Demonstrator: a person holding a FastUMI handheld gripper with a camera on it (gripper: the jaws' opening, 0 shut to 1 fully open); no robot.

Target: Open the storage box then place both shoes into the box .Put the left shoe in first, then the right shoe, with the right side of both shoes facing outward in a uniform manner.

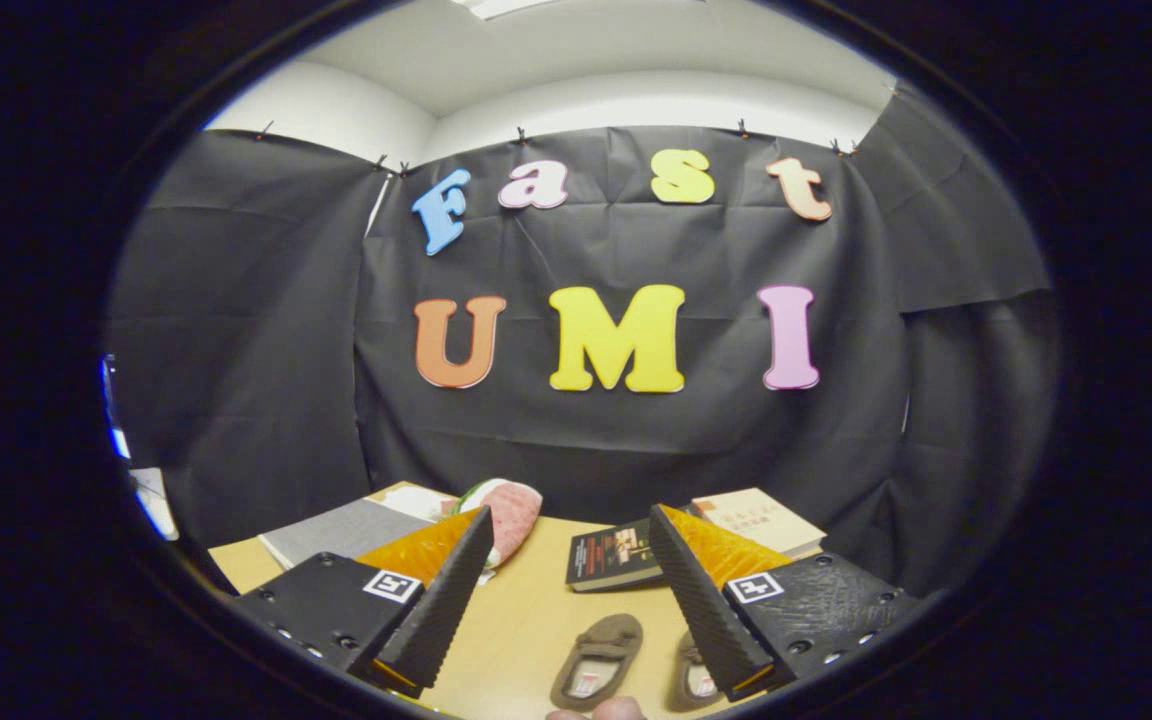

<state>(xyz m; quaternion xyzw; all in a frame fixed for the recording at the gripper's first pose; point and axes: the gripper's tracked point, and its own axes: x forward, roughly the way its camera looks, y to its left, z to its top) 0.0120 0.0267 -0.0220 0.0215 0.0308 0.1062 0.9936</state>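
Note:
Two brown slippers lie side by side on the wooden table [526, 600], toes pointing away from me. The left one [598, 660] sits in the gap between my fingers; the right one [693, 675] is partly hidden behind my right finger. My gripper [571, 525] hovers above them, open wide, with nothing between its fingers. A grey flat box or lid [346, 530] lies at the table's far left, beyond my left finger.
A pink and white cloth item [511, 510] rests behind my left finger. A dark book [614, 555] and a tan book [761, 520] lie at the back right. Part of a hand [598, 710] shows at the near edge. Black cloth walls the booth.

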